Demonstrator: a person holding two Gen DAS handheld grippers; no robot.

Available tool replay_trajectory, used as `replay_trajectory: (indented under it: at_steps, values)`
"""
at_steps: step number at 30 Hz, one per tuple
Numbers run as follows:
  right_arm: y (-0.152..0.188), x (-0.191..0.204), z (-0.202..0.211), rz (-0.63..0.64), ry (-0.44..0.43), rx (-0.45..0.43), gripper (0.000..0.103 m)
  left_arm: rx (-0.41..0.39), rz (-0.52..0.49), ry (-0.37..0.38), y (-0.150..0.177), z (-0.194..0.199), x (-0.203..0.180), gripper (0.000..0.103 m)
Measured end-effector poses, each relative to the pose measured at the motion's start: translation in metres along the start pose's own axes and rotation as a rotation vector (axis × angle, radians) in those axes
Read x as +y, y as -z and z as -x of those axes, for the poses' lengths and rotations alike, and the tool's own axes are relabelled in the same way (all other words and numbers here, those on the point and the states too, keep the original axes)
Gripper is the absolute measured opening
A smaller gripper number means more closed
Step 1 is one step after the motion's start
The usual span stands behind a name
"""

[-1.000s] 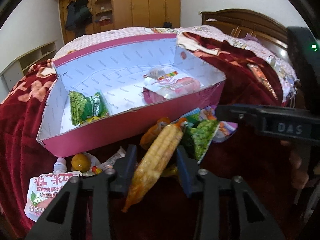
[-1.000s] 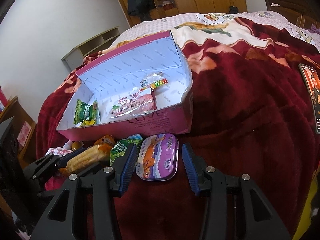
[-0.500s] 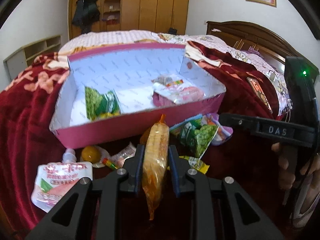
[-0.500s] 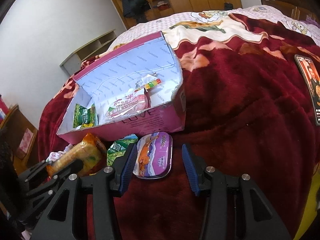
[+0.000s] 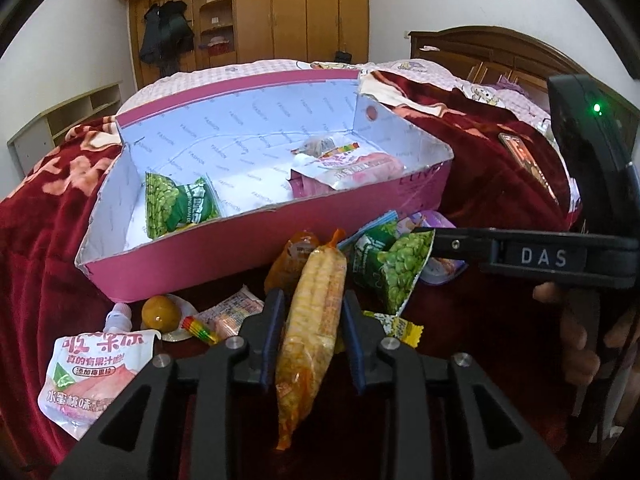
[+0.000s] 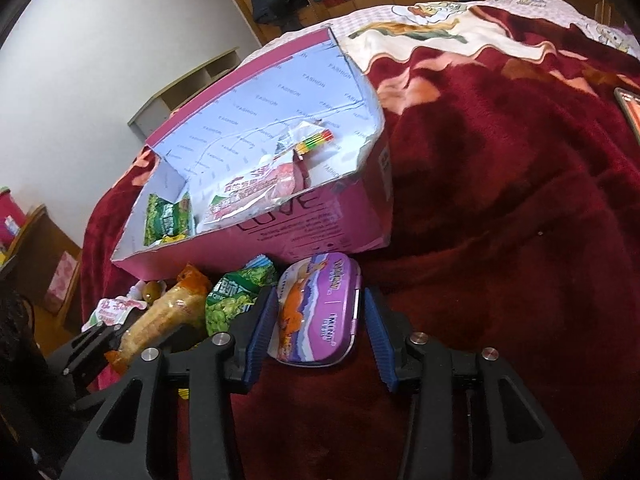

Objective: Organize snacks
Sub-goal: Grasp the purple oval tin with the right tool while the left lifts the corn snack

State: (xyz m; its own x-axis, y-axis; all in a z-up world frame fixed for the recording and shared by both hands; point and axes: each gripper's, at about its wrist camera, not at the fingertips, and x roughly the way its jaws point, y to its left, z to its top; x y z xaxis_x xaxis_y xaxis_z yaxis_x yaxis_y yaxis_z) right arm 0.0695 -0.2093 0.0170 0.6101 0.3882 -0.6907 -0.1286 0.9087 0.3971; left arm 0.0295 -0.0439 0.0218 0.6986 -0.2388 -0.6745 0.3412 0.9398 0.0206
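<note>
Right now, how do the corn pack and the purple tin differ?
The corn pack is a long soft yellow wrapper; the purple tin is flat, rigid and rounded. The left gripper clamps the corn pack; the tin lies between the right gripper's closing jaws, a gap showing. Both are outside the pink box.

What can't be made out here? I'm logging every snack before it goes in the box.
- Orange packet, left wrist view: mostly hidden behind the corn pack; print unreadable.
- Purple tin, left wrist view: covered by the green pea bag and the right gripper.
- Juice pouch, right wrist view: blocked by the left gripper's fingers.
- Clear packet in the pink box: contents too small.
</note>
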Motion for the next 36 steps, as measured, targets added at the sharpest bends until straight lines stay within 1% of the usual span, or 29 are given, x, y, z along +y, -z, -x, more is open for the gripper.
replay_trajectory:
  at_steps: [3, 5, 7, 10, 12, 14, 20, 24, 28, 32, 36]
  values:
    - [0.002, 0.004, 0.000, 0.015, 0.003, -0.009, 0.044, 0.009, 0.017, 0.010, -0.001, -0.003, 0.003, 0.031]
    - [0.003, 0.006, 0.001, 0.025, 0.006, -0.018, 0.041, 0.014, 0.030, 0.023, -0.001, -0.004, 0.005, 0.031]
    - [0.005, 0.006, 0.002, 0.019, -0.005, -0.028, 0.041, 0.015, 0.039, 0.034, -0.001, -0.005, 0.007, 0.031]
    - [0.007, 0.006, 0.006, 0.008, -0.020, -0.052, 0.037, 0.006, 0.035, 0.036, -0.001, -0.003, 0.007, 0.031]
    - [0.008, 0.004, 0.010, -0.003, -0.031, -0.072, 0.029, 0.005, 0.035, 0.036, 0.000, -0.003, 0.007, 0.031]
    - [0.009, 0.002, 0.015, -0.018, -0.053, -0.092, 0.026, 0.003, 0.040, 0.041, 0.000, -0.002, 0.008, 0.031]
    - [0.011, 0.006, 0.022, 0.000, -0.053, -0.127, 0.023, -0.005, 0.056, 0.056, 0.001, 0.003, 0.011, 0.027]
    - [0.014, 0.014, 0.032, 0.047, -0.035, -0.167, 0.021, -0.024, 0.080, 0.067, 0.000, 0.010, 0.015, 0.026]
    - [0.014, 0.021, 0.036, 0.085, -0.025, -0.187, 0.020, -0.053, 0.087, 0.085, -0.002, 0.020, 0.014, 0.026]
    - [0.015, 0.026, 0.043, 0.111, -0.015, -0.220, 0.020, -0.101, 0.071, 0.072, -0.005, 0.034, 0.010, 0.026]
    - [0.016, 0.034, 0.052, 0.142, -0.004, -0.262, 0.020, -0.125, 0.078, 0.062, -0.009, 0.042, 0.013, 0.026]
